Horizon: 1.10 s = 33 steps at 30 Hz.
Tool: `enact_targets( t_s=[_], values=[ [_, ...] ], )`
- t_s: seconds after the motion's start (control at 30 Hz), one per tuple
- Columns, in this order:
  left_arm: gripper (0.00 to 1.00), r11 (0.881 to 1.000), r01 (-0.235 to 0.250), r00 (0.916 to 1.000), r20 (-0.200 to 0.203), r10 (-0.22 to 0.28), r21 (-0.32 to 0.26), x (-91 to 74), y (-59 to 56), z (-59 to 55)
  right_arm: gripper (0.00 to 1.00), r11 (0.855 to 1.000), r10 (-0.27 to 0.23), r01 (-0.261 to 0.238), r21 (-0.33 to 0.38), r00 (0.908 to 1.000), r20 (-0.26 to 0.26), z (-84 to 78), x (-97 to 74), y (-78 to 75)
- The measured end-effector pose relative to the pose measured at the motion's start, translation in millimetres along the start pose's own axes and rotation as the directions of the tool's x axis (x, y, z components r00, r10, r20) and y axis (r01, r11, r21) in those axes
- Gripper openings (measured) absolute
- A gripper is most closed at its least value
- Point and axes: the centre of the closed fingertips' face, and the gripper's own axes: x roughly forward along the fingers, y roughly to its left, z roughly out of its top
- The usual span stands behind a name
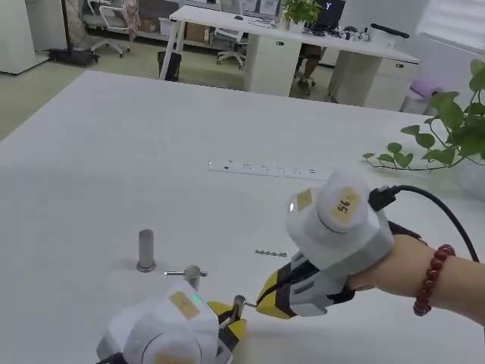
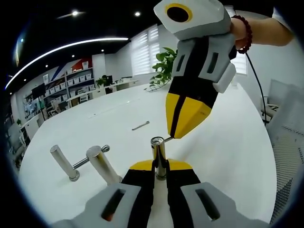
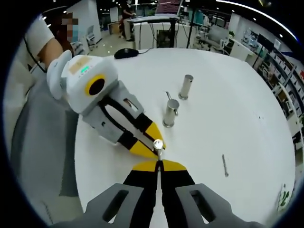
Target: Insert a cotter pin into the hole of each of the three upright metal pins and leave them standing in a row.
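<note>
Three metal pins stand in a slanting row on the white desk (image 1: 91,152). The far pin (image 1: 145,250) stands upright on its own. Just beside it, the middle pin (image 1: 193,274) is also upright and carries a cotter pin (image 1: 174,272) through its head, poking out sideways. The near pin (image 1: 239,303) is upright too, gripped low on its shaft by the left claw (image 2: 159,167), whose yellow-tipped jaws press against it from both sides. The right claw (image 3: 159,165) meets it from the side, its tips pressed together on a second cotter pin (image 2: 166,139). That pin's free end touches the near pin just under the head, and from here I cannot tell whether it has entered the hole. A loose cotter pin (image 1: 270,253) lies flat on the desk beyond the claws, apart from the row. Farther back lies a white power strip (image 1: 261,168), with a leafy plant (image 1: 447,129) at the desk's right edge. The hand (image 1: 394,269) holding the right gripper wears a red bead bracelet (image 1: 432,280).
</note>
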Motion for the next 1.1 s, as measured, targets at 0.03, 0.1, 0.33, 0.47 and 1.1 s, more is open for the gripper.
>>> enact_targets(
  t_s=[0.03, 0.1, 0.33, 0.47, 1.1],
  values=[
    [0.07, 1.000, 0.000, 1.0000, -0.001, 0.000, 0.006, 0.0, 0.0, -0.2, 0.02, 1.000, -0.003, 0.002, -0.029, 1.0000, -0.008, -0.5, 0.3, 1.5],
    [0.07, 1.000, 0.000, 1.0000, 0.000, 0.000, -0.003, 0.1, 0.2, -0.2, 0.02, 1.000, -0.009, 0.009, -0.020, 1.0000, -0.004, 0.1, 0.8, 1.5],
    [0.07, 1.000, 0.005, 1.0000, -0.003, -0.005, 0.029, 0.4, -1.6, 0.0, 0.02, 1.000, 0.012, -0.013, 0.027, 0.9998, 0.016, -1.5, -1.1, 0.6],
    [0.07, 1.000, 0.000, 1.0000, -0.005, 0.000, 0.031, 2.0, -5.2, 1.0, 0.02, 1.000, 0.009, -0.008, -0.024, 0.9996, 0.025, 8.1, 3.8, 2.2],
    [0.07, 1.000, -0.009, 1.0000, 0.003, 0.009, -0.023, 1.9, -3.0, 0.4, 0.13, 0.999, 0.013, -0.014, 0.048, 0.9995, 0.027, 4.1, 0.4, 0.5]
  ],
)
